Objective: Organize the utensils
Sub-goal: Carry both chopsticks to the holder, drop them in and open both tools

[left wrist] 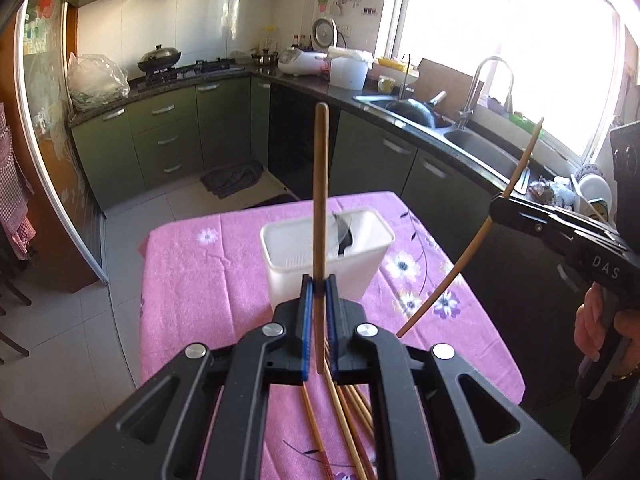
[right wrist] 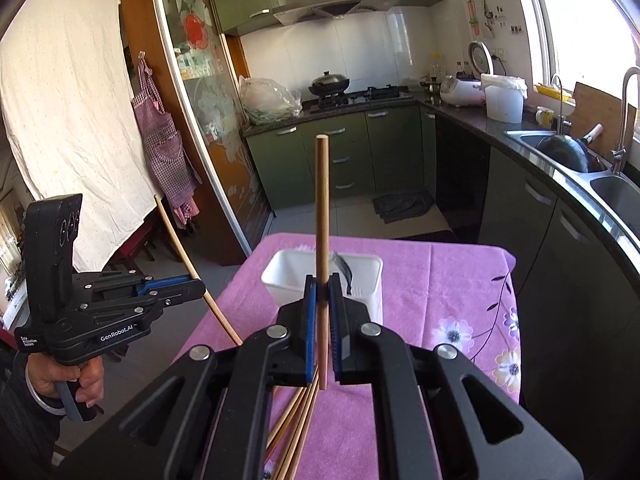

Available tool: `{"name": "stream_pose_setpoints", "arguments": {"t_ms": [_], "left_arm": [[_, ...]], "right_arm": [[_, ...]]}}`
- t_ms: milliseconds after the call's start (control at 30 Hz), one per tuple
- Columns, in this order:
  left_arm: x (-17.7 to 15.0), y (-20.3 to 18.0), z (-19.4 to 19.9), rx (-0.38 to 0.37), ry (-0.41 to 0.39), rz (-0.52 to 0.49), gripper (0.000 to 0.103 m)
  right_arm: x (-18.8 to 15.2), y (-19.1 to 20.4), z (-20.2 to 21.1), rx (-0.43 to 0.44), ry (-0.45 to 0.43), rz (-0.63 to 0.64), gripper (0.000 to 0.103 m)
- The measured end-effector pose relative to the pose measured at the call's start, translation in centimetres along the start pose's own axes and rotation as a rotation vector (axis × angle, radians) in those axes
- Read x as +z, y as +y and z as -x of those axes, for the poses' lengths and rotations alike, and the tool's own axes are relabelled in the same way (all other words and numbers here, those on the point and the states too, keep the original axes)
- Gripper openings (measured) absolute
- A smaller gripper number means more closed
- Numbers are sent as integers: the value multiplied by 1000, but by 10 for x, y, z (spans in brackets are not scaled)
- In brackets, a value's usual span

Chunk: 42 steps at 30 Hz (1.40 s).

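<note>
While each claw pinched its own chopstick, both sticks stood roughly upright above the desk. The left claw (left wrist: 319,286) was pressed onto one wooden chopstick (left wrist: 321,200) w/ its blue pads tight on either side; the stick's top rose well above the fingers and its lower end hung just behind them. The right claw (right wrist: 321,286) gripped a second chopstick (right wrist: 322,216) the same way, approx. vertical. In the left wrist view the right claw showed at the right edge, its stick (left wrist: 480,236) slanted across the frame; in the right wrist view the left claw appeared at left, w/ its stick (right wrist: 188,260) curved by the lens. More loose chopsticks (left wrist: 348,412) lay in a bundle on the pink floral cloth (left wrist: 208,280) covering the desk, right under the claws. A white rectangular holder (left wrist: 360,264) stood on the cloth just beyond both claws, w/ a dark utensil (left wrist: 343,236) inside; type unclear.
</note>
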<state>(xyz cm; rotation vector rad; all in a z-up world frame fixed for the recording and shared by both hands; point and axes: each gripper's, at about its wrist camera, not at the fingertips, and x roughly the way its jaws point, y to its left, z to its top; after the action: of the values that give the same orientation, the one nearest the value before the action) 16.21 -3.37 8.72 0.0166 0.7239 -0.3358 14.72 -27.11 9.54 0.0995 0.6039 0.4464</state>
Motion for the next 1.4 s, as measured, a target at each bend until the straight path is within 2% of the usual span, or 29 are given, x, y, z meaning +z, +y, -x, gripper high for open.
{"name": "stream_pose_setpoints", "arguments": {"t_ms": [200, 267, 367, 467, 733, 800, 867, 900, 933, 1133, 1400], "left_arm": [[64, 2, 26, 25, -194, 11, 7], [77, 1, 24, 49, -235, 7, 7], [84, 1, 8, 79, -247, 3, 7], [79, 3, -20, 102, -208, 1, 7], [47, 2, -79, 114, 11, -18, 7], [40, 3, -87, 112, 53, -29, 10], [35, 5, -88, 113, 70, -32, 21], [33, 5, -86, 115, 68, -35, 30], [31, 5, -82, 118, 62, -37, 34], [18, 9, -50, 87, 48, -26, 34], [-21, 7, -43, 31, 137, -24, 34]], "right_arm": [[52, -15, 20, -3, -120, -47, 7], [63, -21, 19, -8, -141, -62, 7], [75, -28, 9, -33, -153, -71, 7], [80, -34, -11, -45, -140, -81, 7], [67, -44, -63, -78, -73, -80, 7], [61, -44, -72, -78, -58, -75, 7], [55, -43, -78, -79, -45, -70, 7], [53, -42, -81, -80, -38, -66, 7], [51, -41, -84, -81, -32, -62, 7], [37, -36, -97, -87, -1, -49, 7], [28, -32, -97, -75, 14, -39, 9]]}}
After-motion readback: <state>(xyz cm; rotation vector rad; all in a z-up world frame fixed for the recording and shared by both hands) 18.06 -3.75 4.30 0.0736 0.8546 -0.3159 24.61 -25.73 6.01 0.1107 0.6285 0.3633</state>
